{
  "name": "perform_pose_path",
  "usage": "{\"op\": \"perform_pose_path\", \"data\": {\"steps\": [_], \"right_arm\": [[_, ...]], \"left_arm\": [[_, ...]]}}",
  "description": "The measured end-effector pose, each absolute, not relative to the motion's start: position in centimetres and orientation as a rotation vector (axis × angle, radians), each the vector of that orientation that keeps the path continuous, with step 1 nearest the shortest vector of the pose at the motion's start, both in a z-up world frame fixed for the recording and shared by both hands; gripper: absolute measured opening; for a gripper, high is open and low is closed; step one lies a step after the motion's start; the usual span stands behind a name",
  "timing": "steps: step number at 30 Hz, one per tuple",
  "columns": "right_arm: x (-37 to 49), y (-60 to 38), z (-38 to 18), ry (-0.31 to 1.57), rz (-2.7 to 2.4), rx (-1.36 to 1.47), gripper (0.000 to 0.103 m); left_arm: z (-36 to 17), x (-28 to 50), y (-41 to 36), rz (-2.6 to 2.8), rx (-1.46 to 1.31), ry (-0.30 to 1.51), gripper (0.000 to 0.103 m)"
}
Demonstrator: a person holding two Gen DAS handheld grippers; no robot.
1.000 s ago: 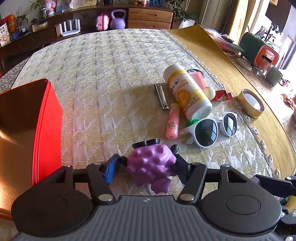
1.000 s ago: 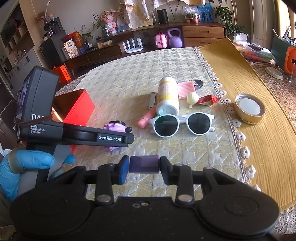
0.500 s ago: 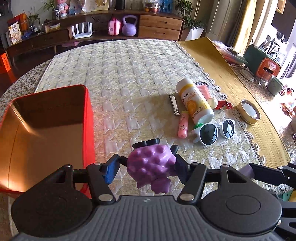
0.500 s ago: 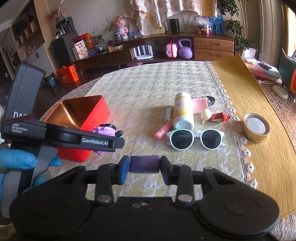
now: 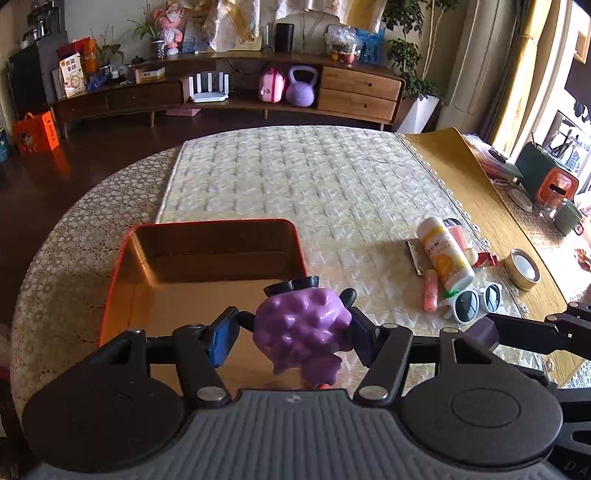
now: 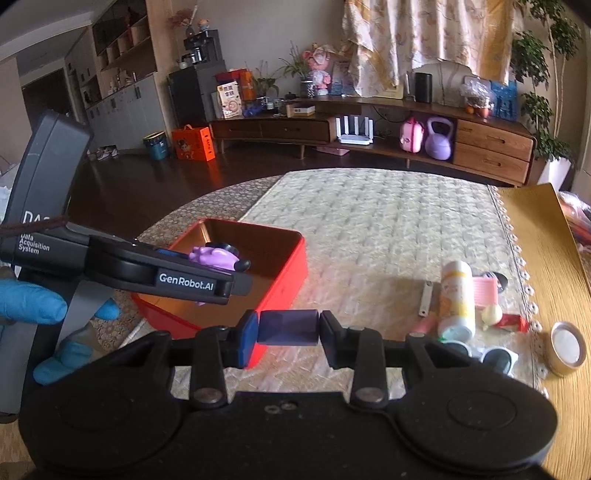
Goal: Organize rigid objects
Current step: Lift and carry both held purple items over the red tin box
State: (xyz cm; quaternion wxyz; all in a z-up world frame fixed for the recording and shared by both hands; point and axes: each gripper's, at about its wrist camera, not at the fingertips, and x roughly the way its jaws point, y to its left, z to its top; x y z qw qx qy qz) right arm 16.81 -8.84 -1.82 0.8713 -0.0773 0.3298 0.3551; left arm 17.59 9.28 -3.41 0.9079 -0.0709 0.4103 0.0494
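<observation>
A: Left wrist view: left gripper (image 5: 291,328) clamped on purple knobbly toy (image 5: 301,330), held over open red tin (image 5: 207,225) on table (image 5: 314,177).

B: Right gripper (image 6: 287,328) pinching dark purple block (image 6: 287,327), beside tin.

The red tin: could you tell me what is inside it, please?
The red tin shows only bare golden floor; the purple toy hangs above it in the left claw, which hides the near part.

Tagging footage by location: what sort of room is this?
Probably a home living room: a long wooden sideboard, patterned curtains, potted plants, and a cloth-covered table.
</observation>
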Motion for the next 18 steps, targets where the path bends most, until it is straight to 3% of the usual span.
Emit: {"op": "perform_pose_path", "data": {"steps": [18], "right_arm": [[23.9,2.2,-5.9,0.695,0.859,-0.369,0.036]], "left_arm": [[-7.3,23.5,18.2,0.227,-0.19,0.926,0.063]]}}
